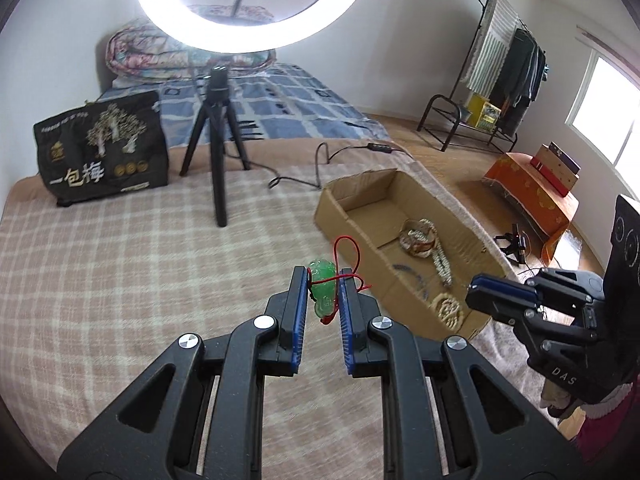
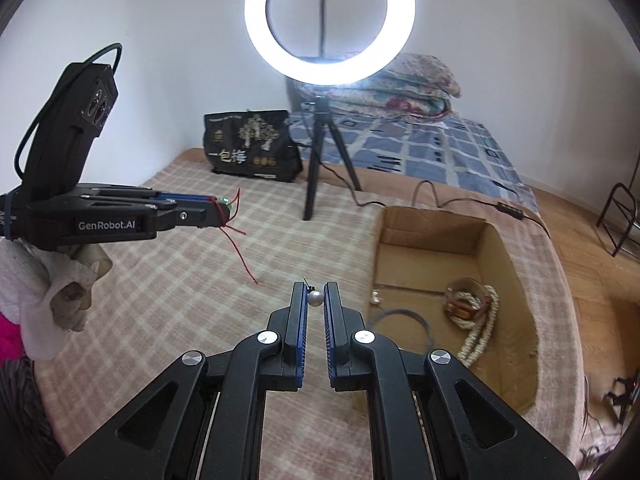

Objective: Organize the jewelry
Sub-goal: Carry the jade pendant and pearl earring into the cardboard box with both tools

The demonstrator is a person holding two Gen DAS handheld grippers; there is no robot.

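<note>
Left gripper [image 1: 325, 294] clamps jade pendant [image 1: 323, 292], red cord [image 1: 345, 254] dangling above blanket. Right gripper [image 2: 316, 298] pinches pearl [image 2: 315, 299]. Box [image 1: 340, 200] near; judge: clear rim, lower, then release.

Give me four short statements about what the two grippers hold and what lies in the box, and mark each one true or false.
1. The left gripper holds a green pendant on a red cord. True.
2. The right gripper is empty. False: a small pearl bead sits between its fingers.
3. The cardboard box holds a white bead necklace. True.
4. The green pendant lies inside the box. False: it is held above the checked blanket.
</note>
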